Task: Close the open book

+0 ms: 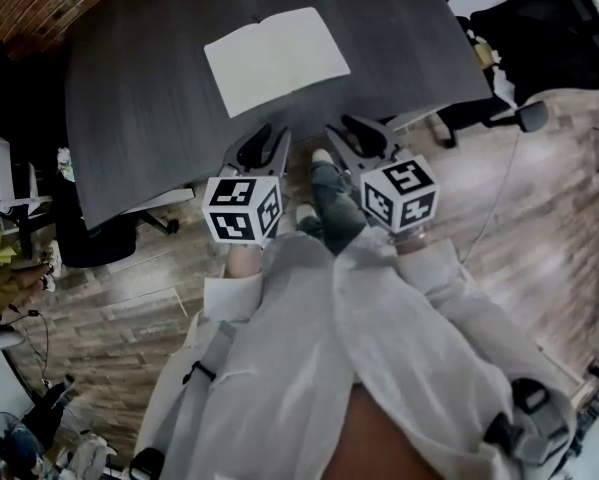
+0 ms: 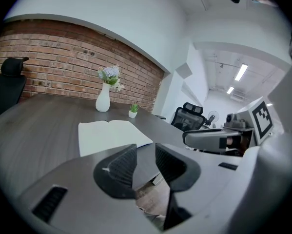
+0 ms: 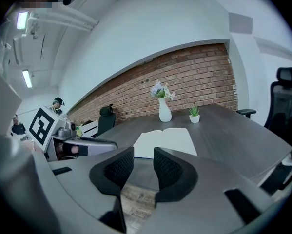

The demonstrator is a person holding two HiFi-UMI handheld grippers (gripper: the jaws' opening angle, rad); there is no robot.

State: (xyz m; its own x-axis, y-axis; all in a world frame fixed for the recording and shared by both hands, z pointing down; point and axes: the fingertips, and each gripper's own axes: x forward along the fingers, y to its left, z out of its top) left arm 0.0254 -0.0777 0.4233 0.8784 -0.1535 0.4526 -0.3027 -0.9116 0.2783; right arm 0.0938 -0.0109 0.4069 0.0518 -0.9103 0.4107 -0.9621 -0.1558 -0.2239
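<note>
While it lies open, pages up, the book (image 1: 277, 60) sits toward the far side of the table (image 1: 139, 108).
Side by side off the near edge, the left gripper (image 1: 269, 136) and right gripper (image 1: 349, 131) each hold their jaws apart, empty.

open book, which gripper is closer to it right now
Left. The left gripper hangs just short of the open book's near edge; the right gripper sits off its near right corner, farther away. Neither touches it.
</note>
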